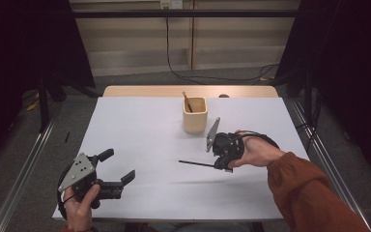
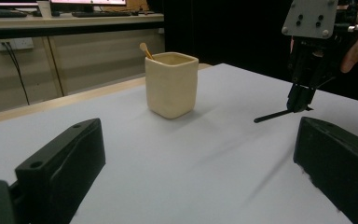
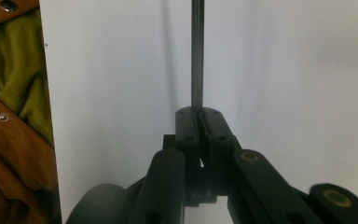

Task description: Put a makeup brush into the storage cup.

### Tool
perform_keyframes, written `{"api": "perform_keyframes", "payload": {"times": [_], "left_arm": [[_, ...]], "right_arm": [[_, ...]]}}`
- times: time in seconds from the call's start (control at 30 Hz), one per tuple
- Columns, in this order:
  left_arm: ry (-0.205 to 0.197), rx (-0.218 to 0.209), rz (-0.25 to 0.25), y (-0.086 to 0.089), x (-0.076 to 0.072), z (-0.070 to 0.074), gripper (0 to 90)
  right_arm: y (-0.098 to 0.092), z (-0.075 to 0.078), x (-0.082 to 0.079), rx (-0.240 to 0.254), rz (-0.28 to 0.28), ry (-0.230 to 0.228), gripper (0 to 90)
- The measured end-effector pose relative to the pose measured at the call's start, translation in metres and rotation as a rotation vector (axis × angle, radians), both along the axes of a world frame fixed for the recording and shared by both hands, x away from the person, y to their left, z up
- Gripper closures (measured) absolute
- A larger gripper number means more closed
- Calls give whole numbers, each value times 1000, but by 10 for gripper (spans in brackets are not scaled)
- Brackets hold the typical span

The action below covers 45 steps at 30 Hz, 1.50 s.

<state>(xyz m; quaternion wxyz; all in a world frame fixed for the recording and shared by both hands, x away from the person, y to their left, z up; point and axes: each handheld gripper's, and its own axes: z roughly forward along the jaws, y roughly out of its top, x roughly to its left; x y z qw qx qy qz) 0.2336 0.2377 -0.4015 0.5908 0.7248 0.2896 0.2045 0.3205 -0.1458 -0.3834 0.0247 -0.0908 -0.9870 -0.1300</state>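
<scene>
Black stick (image 1: pixel 196 163) level in right gripper (image 1: pixel 221 163)

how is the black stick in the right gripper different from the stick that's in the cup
The black stick is dark and lies almost level above the white table, clamped in the right gripper. The tan stick is pale wood with a rounded tip, leaning inside the beige cup, with nothing gripping it. Both are thin and straight.
</scene>
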Motion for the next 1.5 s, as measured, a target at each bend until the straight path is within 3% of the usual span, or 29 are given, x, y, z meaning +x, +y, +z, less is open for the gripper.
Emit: {"api": "perform_keyframes", "payload": {"times": [0.2,0.37,0.53,0.67,0.77,1.07,1.17,1.33,1.5], "left_arm": [[-14,-15,-29,0,5,12,17],[-35,-2,-52,-2,9,24,16],[-29,13,-89,-10,18,29,16],[0,42,-105,-17,30,27,16],[23,47,-137,-25,37,25,16],[6,111,-206,-54,50,33,24],[12,131,-239,-64,53,35,22],[29,128,-276,-78,60,36,19],[47,167,-319,-91,62,38,18]], "right_arm": [[-3,0,0,21,-13,-2,862],[-3,1,0,27,-10,-7,862],[-2,-1,1,34,-1,-5,862],[-1,-2,2,42,13,-9,862],[0,-2,2,44,13,-3,862],[2,-2,2,41,18,1,862],[3,-3,2,34,14,3,862],[3,-3,2,39,25,2,862],[1,-3,2,42,35,-2,862]]}}
